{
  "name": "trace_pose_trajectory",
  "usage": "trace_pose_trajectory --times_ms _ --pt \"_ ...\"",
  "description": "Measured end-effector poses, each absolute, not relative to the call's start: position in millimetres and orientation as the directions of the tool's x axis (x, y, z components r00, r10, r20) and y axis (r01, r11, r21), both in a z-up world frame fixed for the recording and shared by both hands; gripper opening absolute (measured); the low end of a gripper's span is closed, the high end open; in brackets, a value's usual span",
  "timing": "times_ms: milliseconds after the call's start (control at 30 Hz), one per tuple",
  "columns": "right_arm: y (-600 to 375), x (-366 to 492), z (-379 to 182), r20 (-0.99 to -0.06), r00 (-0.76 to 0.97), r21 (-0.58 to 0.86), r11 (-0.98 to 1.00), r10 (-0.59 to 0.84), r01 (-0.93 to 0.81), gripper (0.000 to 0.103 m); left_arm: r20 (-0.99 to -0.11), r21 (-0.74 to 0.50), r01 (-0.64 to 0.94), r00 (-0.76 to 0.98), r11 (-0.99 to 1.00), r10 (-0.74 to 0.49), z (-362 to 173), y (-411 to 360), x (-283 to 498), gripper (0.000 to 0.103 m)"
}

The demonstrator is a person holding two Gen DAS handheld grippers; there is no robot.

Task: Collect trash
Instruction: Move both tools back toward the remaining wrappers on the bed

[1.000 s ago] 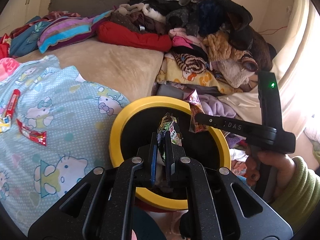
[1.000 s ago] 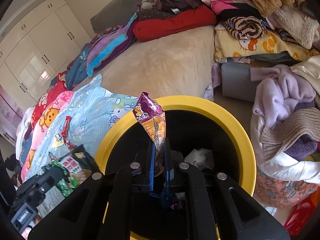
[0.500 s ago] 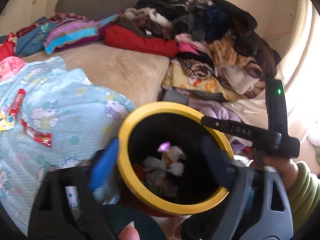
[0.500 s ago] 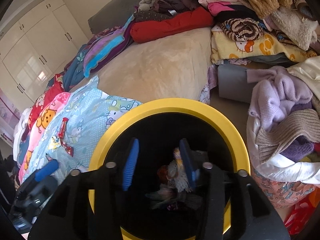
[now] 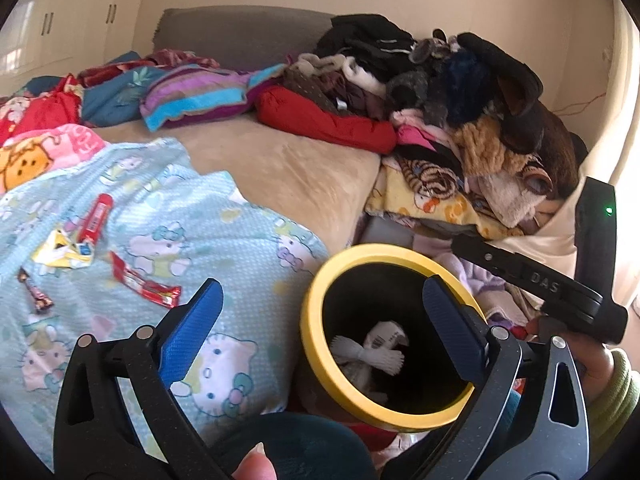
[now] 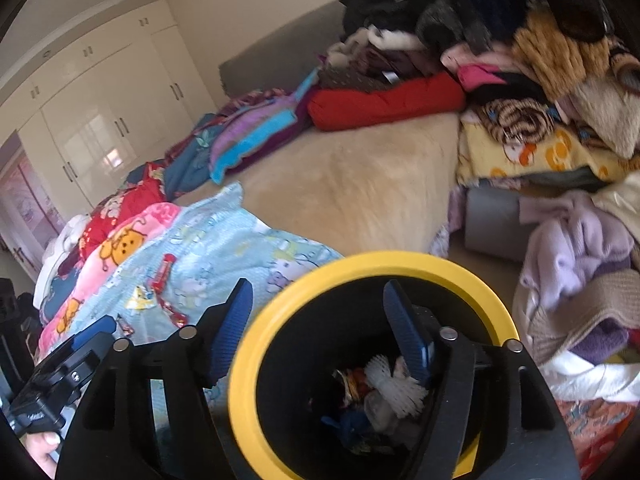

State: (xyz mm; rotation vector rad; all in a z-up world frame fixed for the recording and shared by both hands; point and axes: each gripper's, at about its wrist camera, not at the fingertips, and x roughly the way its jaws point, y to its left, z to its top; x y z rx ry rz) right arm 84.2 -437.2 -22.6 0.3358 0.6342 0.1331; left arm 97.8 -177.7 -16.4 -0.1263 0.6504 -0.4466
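Note:
A black bin with a yellow rim (image 5: 320,364) (image 6: 256,344) stands beside the bed, with white tissue (image 5: 380,350) and wrappers (image 6: 354,380) inside. My left gripper (image 5: 320,320) is open and empty over the bin's left rim. My right gripper (image 6: 320,320) is open and empty above the bin; its body also shows in the left wrist view (image 5: 560,292). On the blue Hello Kitty blanket (image 5: 240,240) lie a red tube (image 5: 96,218), a yellow wrapper (image 5: 60,254), a red wrapper (image 5: 144,286) and a small dark candy wrapper (image 5: 34,294).
A tall pile of clothes (image 5: 460,100) fills the bed's right side. A red cushion (image 5: 328,124) and striped bedding (image 5: 196,98) lie at the back. A lilac sweater (image 6: 572,248) lies right of the bin. White wardrobes (image 6: 100,128) stand at far left.
Both grippers opened and dropped their snack wrappers into the bin. Both have since shifted left, so the bin now sits further right in each view.

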Motion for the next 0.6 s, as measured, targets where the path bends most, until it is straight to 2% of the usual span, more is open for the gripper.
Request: trace_pose_trajectory --times_ms 267,600 --pt "-411.7 80.5 -8.9 -0.532 0.806 0.322 0.942 0.261 -0.093 0.072 -0.526 -0.231 0.318 0.754 0.919 -0.393 -4.1 -155.9 93.4 0.092" --pt "-373.6 75.5 -5.2 -0.527 0.792 0.282 0.943 0.307 -0.179 0.072 -0.496 -0.211 0.265 0.801 0.941 -0.336 3.7 -122.9 91.2 0.092"
